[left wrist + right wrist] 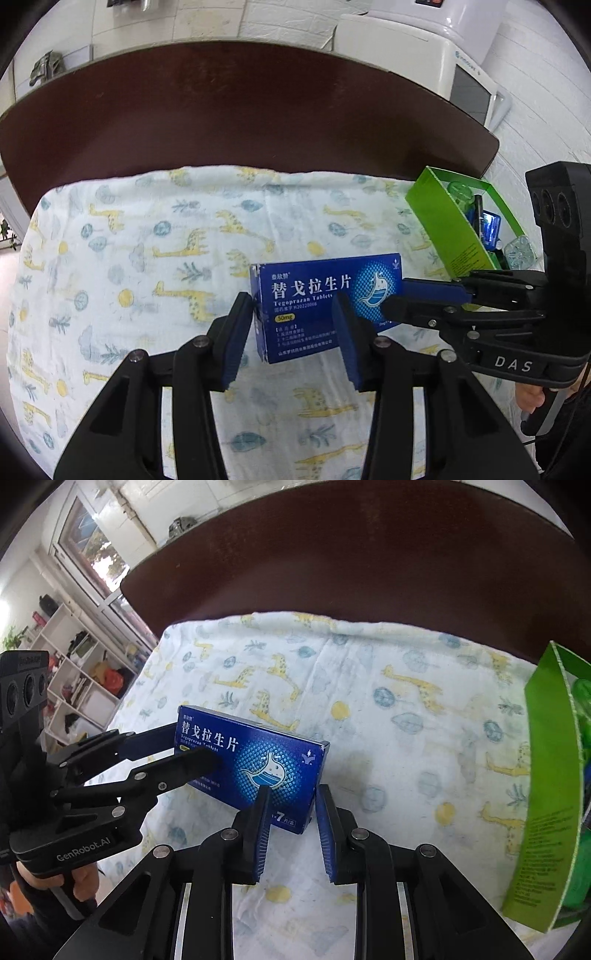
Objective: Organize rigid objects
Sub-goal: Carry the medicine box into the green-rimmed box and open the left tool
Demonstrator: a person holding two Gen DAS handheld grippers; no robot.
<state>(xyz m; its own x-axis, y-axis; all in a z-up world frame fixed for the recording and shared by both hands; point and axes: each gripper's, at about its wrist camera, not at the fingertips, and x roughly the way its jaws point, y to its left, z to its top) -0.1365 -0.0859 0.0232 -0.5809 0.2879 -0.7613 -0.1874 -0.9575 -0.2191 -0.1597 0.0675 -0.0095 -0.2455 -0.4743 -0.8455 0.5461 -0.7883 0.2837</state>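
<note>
Blue medicine box (325, 302): held above the giraffe-print cloth (147, 258).
Left tool (291, 339): clamped on it, apparently.
Right tool (291, 823): clamped on its other end.

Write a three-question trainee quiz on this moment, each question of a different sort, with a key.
1. True or false: the Tegoprazan Tablets box lies inside the green carton.
2. Multiple choice: the printed cloth under the box shows A) giraffes, B) cars, C) plain stripes.
3. Short answer: counting the left gripper and the right gripper, how many have a finger on each side of the tablet box?

Key: 1 false, it is upright over the cloth, left of the carton; 2 A; 3 two, one at each end.
</note>
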